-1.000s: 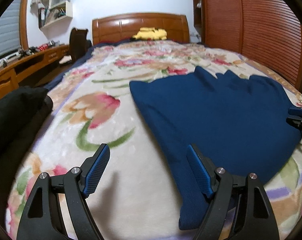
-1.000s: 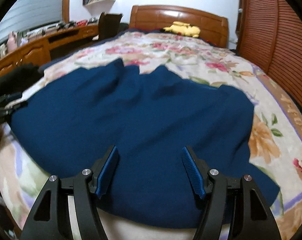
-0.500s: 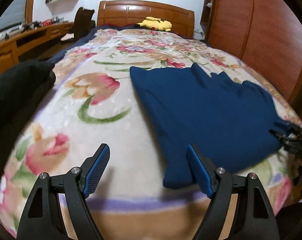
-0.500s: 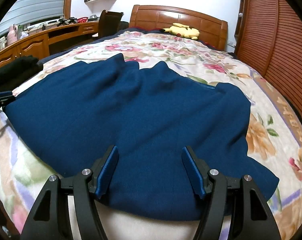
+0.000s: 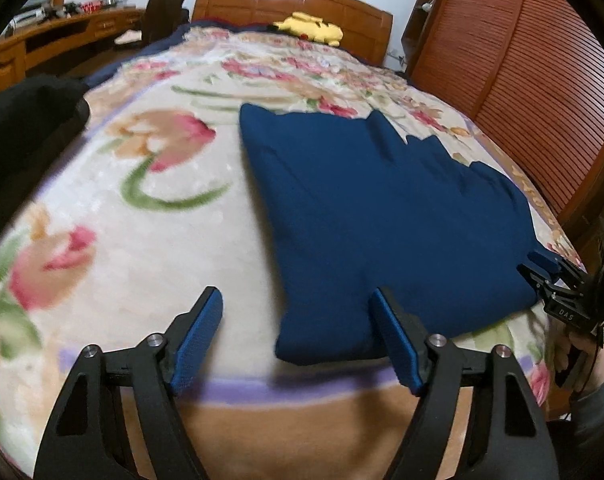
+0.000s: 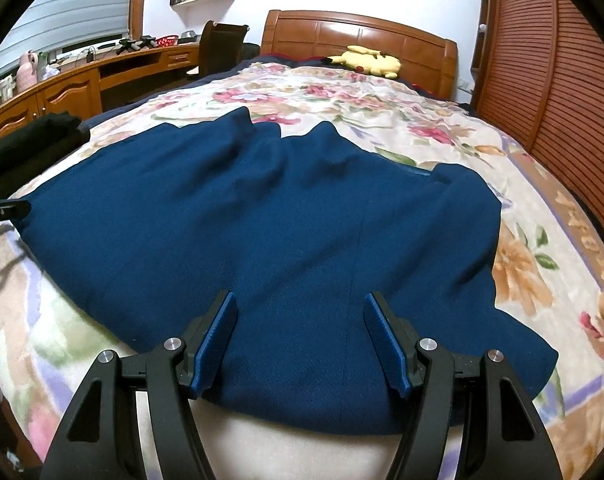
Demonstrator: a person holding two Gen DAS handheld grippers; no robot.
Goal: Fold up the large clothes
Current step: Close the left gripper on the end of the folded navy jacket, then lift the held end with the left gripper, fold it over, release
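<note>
Right wrist view: soft, limp blue garment (image 6: 270, 232), best pinched at hem corners, framed by right gripper (image 6: 300, 340), jaws wide; left gripper (image 5: 298, 340), jaws just narrowed, nothing held.

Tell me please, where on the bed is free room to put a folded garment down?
The floral blanket is bare between the dark blue garment and the black cloth pile, and beyond it toward the yellow plush toy. The near edge is crowded.

Floral fleece blanket (image 6: 442, 128) spreads across the bed ahead of the tongs, a yellow plush toy (image 6: 368, 60) lying far beyond them against the carved wooden headboard (image 6: 358, 32). Off left, a long wooden desk (image 6: 62, 84) (cluttered on top); right, slatted wooden doors (image 6: 562, 60).
</note>
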